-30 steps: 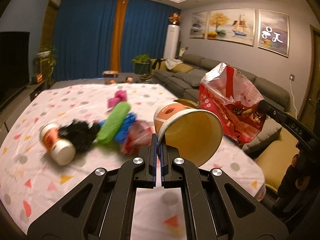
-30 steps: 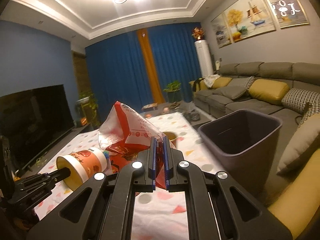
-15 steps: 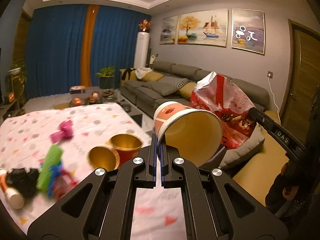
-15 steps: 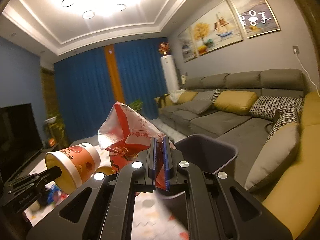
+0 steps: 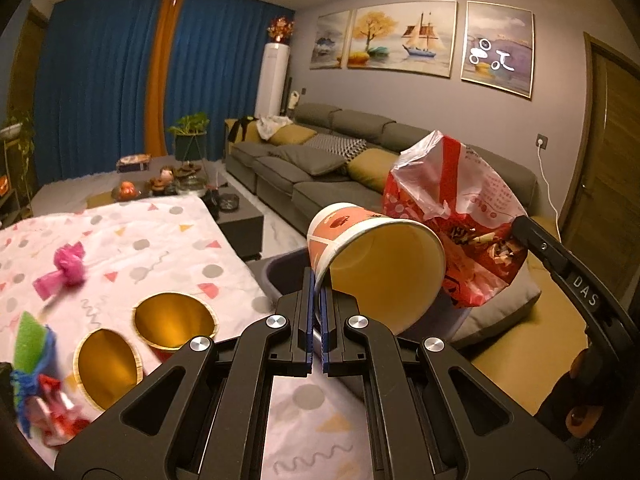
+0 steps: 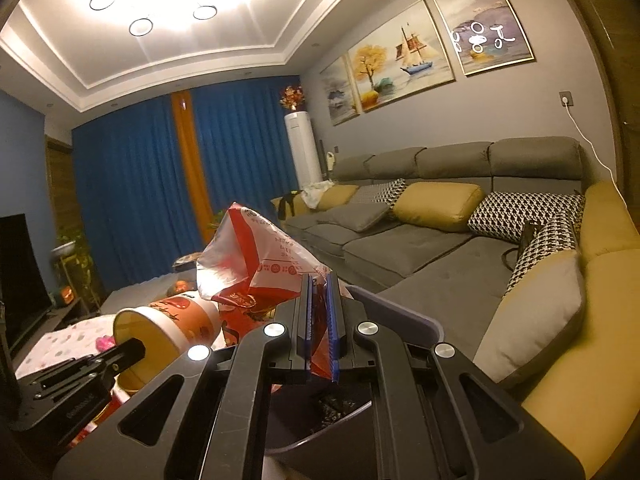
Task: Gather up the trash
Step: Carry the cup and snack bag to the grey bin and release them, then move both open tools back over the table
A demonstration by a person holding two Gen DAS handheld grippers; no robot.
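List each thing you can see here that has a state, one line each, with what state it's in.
Left hand-held gripper: shut on the paper cup's rim.
Paper cup: held on its side, empty, mouth toward the camera.
Right hand-held gripper: shut on the snack bag.
Snack bag: crumpled, torn open, held above the bin.
Trash bin: open, some debris inside.
Two gold-lined cups: on the table, tipped, empty.
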